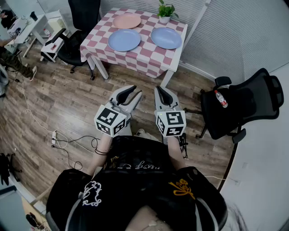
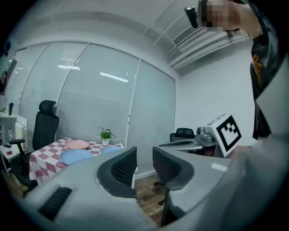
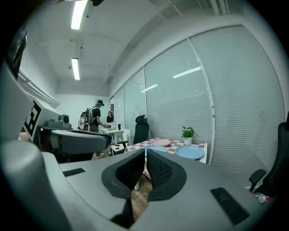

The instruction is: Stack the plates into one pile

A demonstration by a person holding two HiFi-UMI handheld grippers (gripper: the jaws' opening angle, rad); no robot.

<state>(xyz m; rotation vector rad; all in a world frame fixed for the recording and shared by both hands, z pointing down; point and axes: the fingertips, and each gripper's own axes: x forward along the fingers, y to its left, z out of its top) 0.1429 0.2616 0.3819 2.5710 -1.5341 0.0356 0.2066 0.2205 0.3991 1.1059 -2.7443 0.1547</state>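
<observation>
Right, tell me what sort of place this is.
Probably an office room: black swivel office chairs, a white desk at the side, and glass partition walls with blinds.

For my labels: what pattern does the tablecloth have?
The tablecloth has pink-and-white checks; the head view shows it best.

On table: 2 plates abreast, 3rd plate behind, seemingly apart; plant rear R.

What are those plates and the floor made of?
The pink plate and both blue plates look like matte plastic or ceramic: smooth, even colour, little shine; I can't tell which. The floor looks like wood planks or laminate, showing grain and board seams.
</observation>
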